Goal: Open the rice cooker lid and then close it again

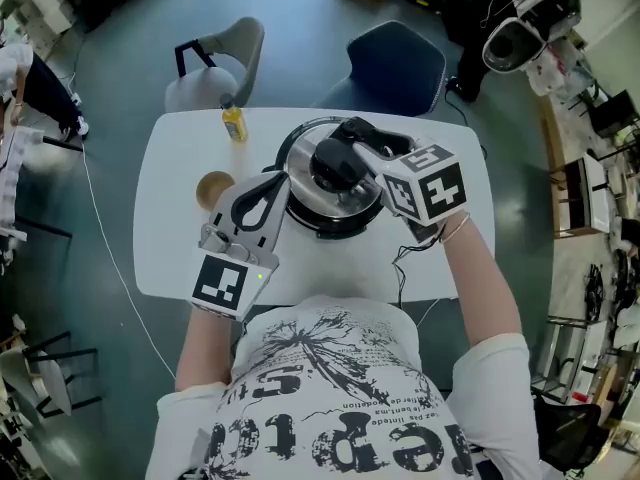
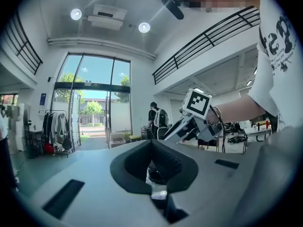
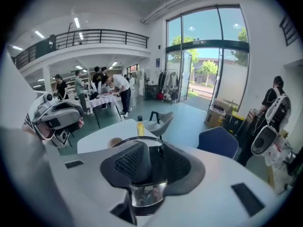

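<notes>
Rice cooker: centre of the white table, directly before the person.
Lid: lying over the cooker, black knob on top.
Right gripper: clenched on the knob.
Left gripper: jaws drawn together, tips at the cooker's left rim.
Nearby: yellow bottle and brown cup, left of the cooker.

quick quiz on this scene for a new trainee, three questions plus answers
1. True or false: the yellow bottle stands on top of the rice cooker.
2. What are the right gripper jaws closed on? A the lid knob; B the bottle; C a chair.
3. Fill in: in the head view, the left gripper is at the cooker's ___ side.

Key: 1 false, it stands on the table. 2 A. 3 left.
</notes>
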`<state>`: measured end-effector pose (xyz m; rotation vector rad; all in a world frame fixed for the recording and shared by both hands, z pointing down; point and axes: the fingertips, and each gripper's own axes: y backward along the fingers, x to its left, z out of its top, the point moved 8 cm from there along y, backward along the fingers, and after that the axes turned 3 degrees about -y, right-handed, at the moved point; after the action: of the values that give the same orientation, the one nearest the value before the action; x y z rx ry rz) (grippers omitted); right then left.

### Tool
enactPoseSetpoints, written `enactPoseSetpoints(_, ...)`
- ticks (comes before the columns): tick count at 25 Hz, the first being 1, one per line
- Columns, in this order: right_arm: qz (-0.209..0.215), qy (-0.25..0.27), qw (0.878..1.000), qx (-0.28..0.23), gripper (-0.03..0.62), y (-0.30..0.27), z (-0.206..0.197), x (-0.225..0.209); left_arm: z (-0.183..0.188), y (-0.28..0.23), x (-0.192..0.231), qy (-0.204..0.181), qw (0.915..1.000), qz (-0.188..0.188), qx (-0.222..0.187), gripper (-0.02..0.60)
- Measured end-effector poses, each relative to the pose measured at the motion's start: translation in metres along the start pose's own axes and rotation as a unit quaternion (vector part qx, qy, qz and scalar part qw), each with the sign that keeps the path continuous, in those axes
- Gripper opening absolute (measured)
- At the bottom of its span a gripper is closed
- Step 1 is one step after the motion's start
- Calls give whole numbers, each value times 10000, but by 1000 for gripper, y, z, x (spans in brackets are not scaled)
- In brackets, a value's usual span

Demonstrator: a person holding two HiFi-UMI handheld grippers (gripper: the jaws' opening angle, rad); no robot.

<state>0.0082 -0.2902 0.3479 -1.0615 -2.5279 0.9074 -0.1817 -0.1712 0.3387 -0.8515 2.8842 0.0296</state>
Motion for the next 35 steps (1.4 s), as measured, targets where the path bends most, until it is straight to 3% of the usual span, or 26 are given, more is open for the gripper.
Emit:
enactPoseSetpoints(2, -217, -66, 9990, -378, 78, 16, -4, -5, 5, -5, -7, -38, 10000, -39, -43, 14)
enactPoseSetpoints(5, -498, -28, 9950, -867, 15, 38, -12, -5, 12, -9, -16, -53, 9999, -54, -76, 14)
enactPoseSetpoints(12, -578, 19, 9797, -1922, 15, 68, -41, 11, 22, -13, -25, -35, 9998, -2, -170, 14)
enactPoseSetpoints(19, -694, -63, 9568, -2823, 14, 86, -67, 12, 23, -9, -21, 115, 9997, 236, 18, 14)
enactPoseSetpoints(22, -764, -10, 9520, -2963, 14, 91, -75, 10, 22, -7, -23, 10, 9994, 271, 220, 14)
enactPoseSetpoints(35, -583, -52, 9514, -3024, 11, 101, -71, 10, 27, -11, -33, 1, 9993, 295, 210, 14)
